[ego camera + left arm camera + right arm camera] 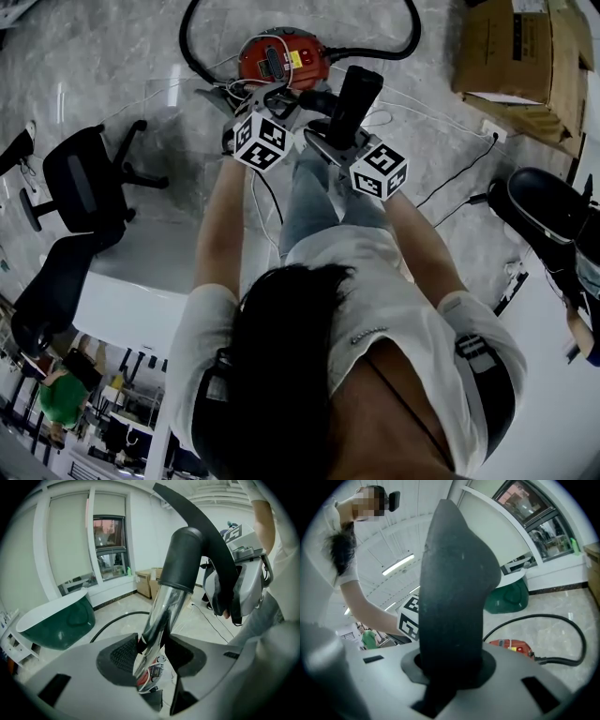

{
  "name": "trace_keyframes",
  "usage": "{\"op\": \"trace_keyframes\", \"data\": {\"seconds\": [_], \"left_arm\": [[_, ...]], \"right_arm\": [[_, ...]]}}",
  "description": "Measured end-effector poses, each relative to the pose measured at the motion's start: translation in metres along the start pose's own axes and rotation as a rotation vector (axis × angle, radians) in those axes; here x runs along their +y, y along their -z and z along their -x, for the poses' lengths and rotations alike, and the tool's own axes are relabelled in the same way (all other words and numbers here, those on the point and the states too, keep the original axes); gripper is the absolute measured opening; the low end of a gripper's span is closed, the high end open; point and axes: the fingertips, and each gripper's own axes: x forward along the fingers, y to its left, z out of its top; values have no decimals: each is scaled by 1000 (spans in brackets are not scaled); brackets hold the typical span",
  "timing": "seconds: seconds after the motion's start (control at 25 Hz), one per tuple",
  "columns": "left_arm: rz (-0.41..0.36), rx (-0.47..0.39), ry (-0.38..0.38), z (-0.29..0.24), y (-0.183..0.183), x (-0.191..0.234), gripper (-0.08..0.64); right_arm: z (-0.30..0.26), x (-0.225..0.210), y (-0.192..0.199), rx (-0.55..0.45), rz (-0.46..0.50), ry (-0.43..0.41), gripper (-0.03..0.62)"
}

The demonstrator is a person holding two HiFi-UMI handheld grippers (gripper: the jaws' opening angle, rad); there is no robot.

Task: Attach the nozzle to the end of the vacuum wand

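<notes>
The chrome vacuum wand (158, 613) runs up between the pads of my left gripper (152, 651), which is shut on it. The black nozzle (185, 559) sits with its round collar over the wand's upper end, and its flat blade sweeps up and to the right. My right gripper (450, 667) is shut on the nozzle (454, 588), which fills the middle of the right gripper view. In the head view both grippers (267, 103) (336, 141) meet above the floor in front of the red vacuum body (277, 58), with the nozzle (354, 98) between them.
A black hose (375, 52) loops from the vacuum across the marble floor. Black office chairs (84, 183) stand at the left, a cardboard box (520, 56) at the top right, and thin cables (459, 178) trail to the right. A green tub (61, 620) stands by the wall.
</notes>
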Motion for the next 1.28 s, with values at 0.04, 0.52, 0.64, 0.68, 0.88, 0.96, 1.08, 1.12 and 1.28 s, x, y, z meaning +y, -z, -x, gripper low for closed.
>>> {"op": "trace_keyframes", "data": {"seconds": [0.04, 0.52, 0.64, 0.68, 0.88, 0.96, 1.08, 1.12, 1.28], "left_arm": [[1, 0, 5, 0, 0, 0, 173], [18, 3, 7, 2, 0, 2, 175], [19, 2, 6, 3, 1, 3, 175], [22, 1, 4, 4, 1, 3, 175], [30, -3, 3, 2, 0, 4, 175], [27, 0, 0, 1, 0, 4, 175], [20, 10, -8, 0, 1, 3, 175], [17, 15, -7, -2, 1, 2, 175], [16, 23, -4, -6, 1, 0, 175]], "right_arm": [[0, -1, 1, 11, 21, -6, 72], [-2, -6, 3, 41, 88, 6, 74], [-3, -6, 3, 46, 93, 1, 74], [-4, -6, 2, 45, 92, 9, 72], [-6, -8, 1, 20, 24, 68, 74], [-7, -6, 1, 8, -22, 80, 75], [-9, -1, 0, -30, -146, 87, 75], [-9, -1, 0, -41, -181, 91, 75], [-7, 0, 0, -57, -260, 82, 74]]}}
